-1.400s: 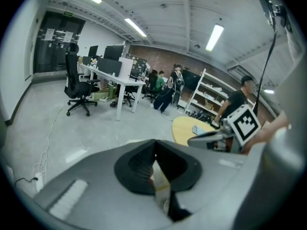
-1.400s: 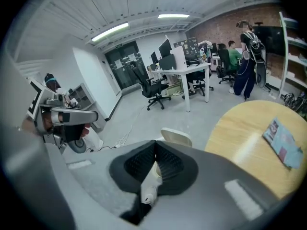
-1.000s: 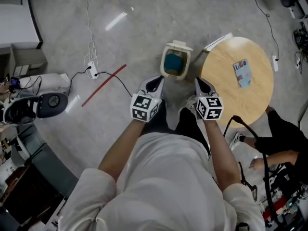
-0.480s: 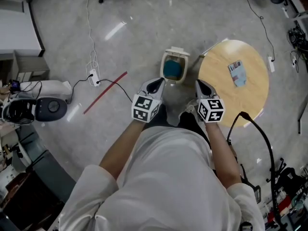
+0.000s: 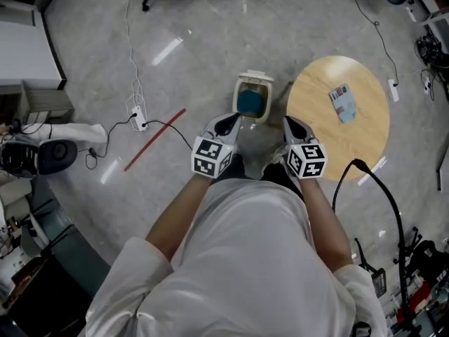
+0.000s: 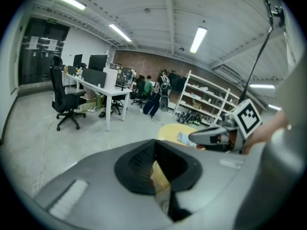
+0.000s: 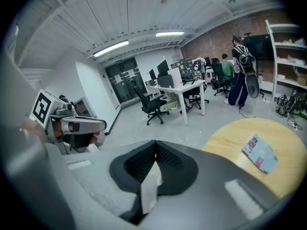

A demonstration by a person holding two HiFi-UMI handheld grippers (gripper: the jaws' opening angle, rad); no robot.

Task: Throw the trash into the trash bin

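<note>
The trash bin (image 5: 252,98) is standing on the floor (image 5: 210,34), mouth up, long side pointing away — only the head view is showing it. Left tongs (image 5: 226,123) and right tongs (image 5: 293,124) are hovering pinched shut, empty.

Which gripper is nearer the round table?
The right gripper: in the head view its tip sits right beside the table edge. The left gripper is on the other side of the bin, over floor.
</note>
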